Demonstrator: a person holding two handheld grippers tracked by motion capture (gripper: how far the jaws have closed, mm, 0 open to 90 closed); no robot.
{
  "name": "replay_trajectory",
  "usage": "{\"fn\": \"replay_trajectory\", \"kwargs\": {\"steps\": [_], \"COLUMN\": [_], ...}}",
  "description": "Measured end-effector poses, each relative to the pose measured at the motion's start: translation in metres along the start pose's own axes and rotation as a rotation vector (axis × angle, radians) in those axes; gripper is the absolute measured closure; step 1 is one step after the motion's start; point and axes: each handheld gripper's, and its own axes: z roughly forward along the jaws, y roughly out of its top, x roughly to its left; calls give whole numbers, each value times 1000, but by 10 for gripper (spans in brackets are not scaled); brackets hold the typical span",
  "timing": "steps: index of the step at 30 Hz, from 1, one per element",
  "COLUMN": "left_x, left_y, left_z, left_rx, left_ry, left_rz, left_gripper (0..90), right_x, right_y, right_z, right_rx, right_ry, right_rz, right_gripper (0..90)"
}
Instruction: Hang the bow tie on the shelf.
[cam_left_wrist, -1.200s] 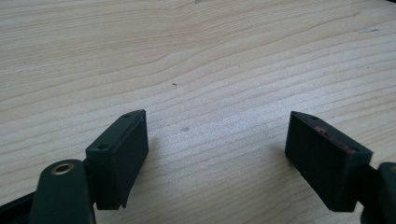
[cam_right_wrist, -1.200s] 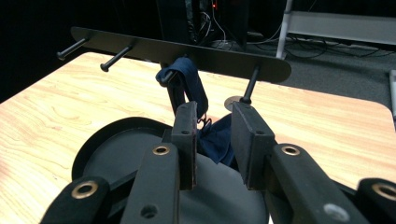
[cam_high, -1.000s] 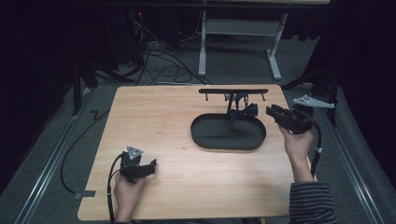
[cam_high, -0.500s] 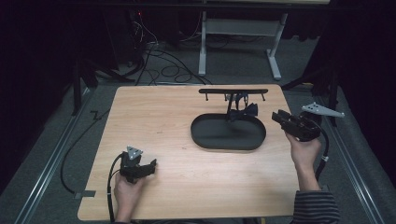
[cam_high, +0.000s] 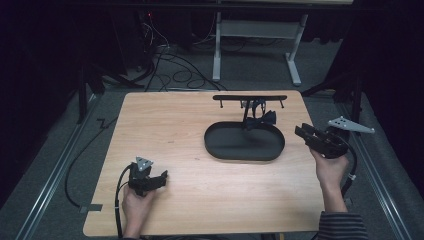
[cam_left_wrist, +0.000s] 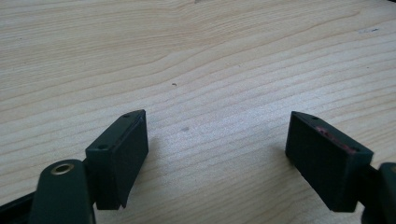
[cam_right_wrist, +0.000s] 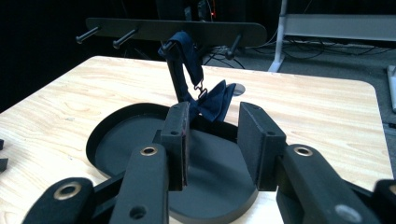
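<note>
A dark blue bow tie (cam_high: 261, 119) hangs by its strap from a peg of the black rack (cam_high: 250, 98), its bow drooping over the far rim of the black oval tray (cam_high: 220, 145). My right gripper (cam_high: 302, 131) hovers at the table's right edge, pointing left at the tray. In the right gripper view its jaws (cam_right_wrist: 215, 116) stand partly apart and have just been opening, with nothing between them; the bow tie (cam_right_wrist: 212, 100) lies beyond them. My left gripper (cam_high: 161, 177) rests near the front left, its jaws (cam_left_wrist: 217, 119) open over bare wood.
The wooden table (cam_high: 165, 125) has open room left of the tray. Cables (cam_high: 165, 60) and a white desk frame (cam_high: 255, 30) lie on the floor beyond the far edge. A metal rail (cam_high: 55, 170) runs along the left side.
The right hand and its gripper have drifted right and a little toward the person, away from the tray. The left hand has stayed put.
</note>
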Motion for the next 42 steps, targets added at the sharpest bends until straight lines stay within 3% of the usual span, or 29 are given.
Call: {"fn": "replay_trajectory", "kwargs": {"steps": [13, 42], "left_x": [0, 0], "left_y": [0, 0], "left_z": [0, 0], "left_rx": [0, 0], "left_ry": [0, -1], "left_rz": [0, -1], "left_gripper": [216, 214], "right_x": [-3, 20], "right_y": [-18, -52], "right_z": [-11, -4], "right_rx": [-26, 19], "right_ry": [-1, 74], "right_rz": [38, 56], "right_gripper": [649, 639]}}
